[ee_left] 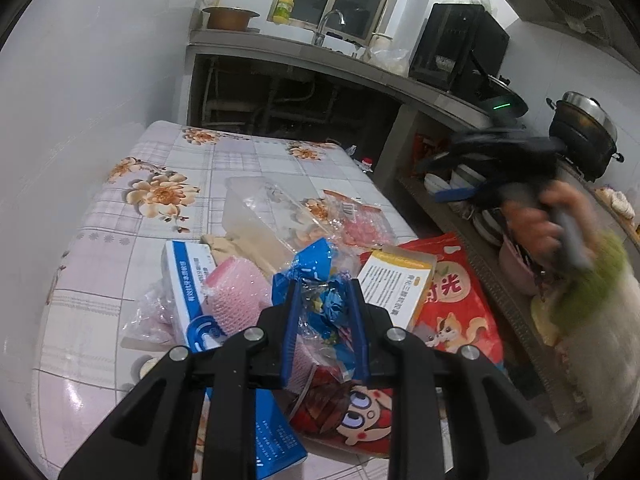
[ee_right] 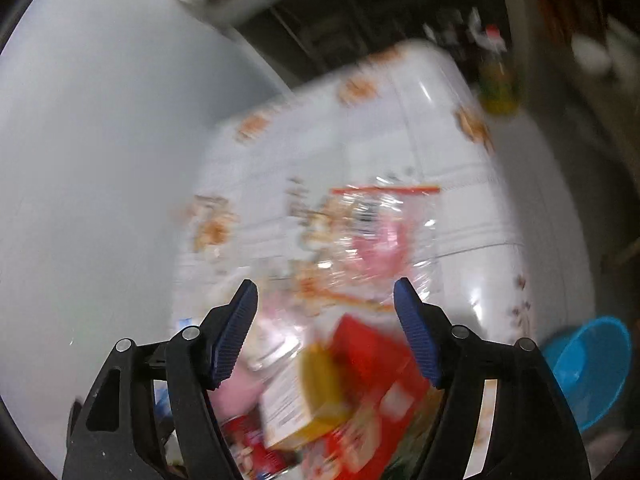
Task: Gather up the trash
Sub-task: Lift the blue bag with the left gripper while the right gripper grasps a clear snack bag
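A heap of trash lies on the floral table (ee_left: 160, 168). My left gripper (ee_left: 325, 292) is shut on a crumpled blue and clear plastic wrapper (ee_left: 316, 280), held over the heap. Around it lie a blue and white box (ee_left: 188, 276), pink bubble wrap (ee_left: 236, 288), a yellow-edged white box (ee_left: 396, 284), a red snack bag (ee_left: 460, 304) and a red cartoon packet (ee_left: 352, 412). My right gripper (ee_right: 325, 308) is open and empty above the same heap; its view is blurred. It shows as a dark blur at the right in the left wrist view (ee_left: 500, 168).
A clear plastic tray (ee_left: 256, 204) and a clear bag with pink contents (ee_left: 360, 220) lie farther back on the table. A kitchen counter with sink (ee_left: 328, 52), shelves of bowls (ee_left: 460, 184) and a pot (ee_left: 584, 128) stand to the right. A blue basin (ee_right: 588, 368) sits on the floor.
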A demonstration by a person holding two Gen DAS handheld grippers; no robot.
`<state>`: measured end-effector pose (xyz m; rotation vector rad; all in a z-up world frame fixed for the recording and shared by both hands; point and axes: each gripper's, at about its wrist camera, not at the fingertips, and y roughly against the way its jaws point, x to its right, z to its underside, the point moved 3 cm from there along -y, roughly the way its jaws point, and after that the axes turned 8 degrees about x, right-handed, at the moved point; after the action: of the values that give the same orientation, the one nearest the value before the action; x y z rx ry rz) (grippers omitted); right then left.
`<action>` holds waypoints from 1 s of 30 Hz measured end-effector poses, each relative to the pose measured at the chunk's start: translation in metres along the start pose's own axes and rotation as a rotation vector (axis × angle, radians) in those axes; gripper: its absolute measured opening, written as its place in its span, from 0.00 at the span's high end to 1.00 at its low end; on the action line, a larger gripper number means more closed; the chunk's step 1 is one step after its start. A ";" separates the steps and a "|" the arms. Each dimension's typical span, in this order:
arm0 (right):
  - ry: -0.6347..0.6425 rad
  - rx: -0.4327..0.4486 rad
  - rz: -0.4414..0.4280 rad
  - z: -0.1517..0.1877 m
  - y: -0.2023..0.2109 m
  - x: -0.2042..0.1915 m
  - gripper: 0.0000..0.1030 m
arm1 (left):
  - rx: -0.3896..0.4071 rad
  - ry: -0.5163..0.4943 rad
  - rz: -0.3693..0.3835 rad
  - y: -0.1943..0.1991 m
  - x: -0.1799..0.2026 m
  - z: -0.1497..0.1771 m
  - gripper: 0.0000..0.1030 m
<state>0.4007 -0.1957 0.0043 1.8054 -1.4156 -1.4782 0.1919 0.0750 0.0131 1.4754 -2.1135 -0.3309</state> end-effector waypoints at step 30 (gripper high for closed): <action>0.157 -0.210 0.250 0.012 -0.113 0.004 0.98 | -0.025 -0.005 0.007 -0.012 0.014 -0.003 0.78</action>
<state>0.4395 -0.1509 -0.0930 1.5196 -1.3025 -1.2764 0.1996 0.0582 0.0138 1.4544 -2.1107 -0.3574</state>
